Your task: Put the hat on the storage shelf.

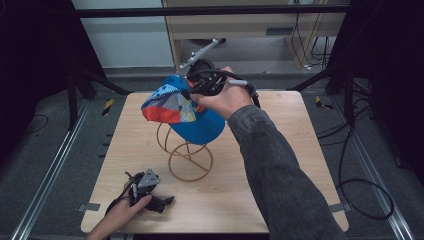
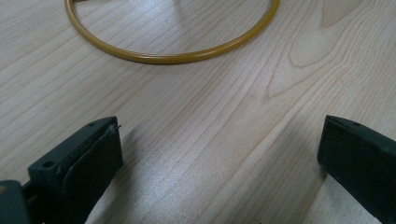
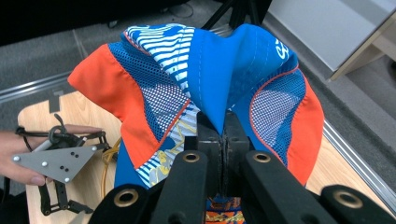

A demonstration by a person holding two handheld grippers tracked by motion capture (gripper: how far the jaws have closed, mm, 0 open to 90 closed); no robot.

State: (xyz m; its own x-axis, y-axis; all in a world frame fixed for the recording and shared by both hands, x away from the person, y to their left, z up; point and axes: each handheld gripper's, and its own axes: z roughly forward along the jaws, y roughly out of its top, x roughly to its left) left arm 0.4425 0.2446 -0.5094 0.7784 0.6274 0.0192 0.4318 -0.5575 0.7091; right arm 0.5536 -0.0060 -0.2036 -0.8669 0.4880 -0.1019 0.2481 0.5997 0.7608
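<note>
We see the cap [image 1: 187, 112], blue with orange panels, mesh and striped patches, held up over the gold wire stand [image 1: 186, 156] near the middle of the tabletop [image 1: 280, 165]. It hangs around the top of the stand; whether it touches the wire we cannot tell. Our right tool [image 1: 196, 90] has its jaws pressed together on a fold of the cap's blue cloth, and in the right gripper view the fabric [image 3: 212, 88] bunches upward from between them. The stand's round base ring [image 2: 173, 57] lies flat on the wood. Our left tool [image 1: 169, 201] rests near the front left of the tabletop, well apart from the cap, its jaws spread wide with bare wood between them.
</note>
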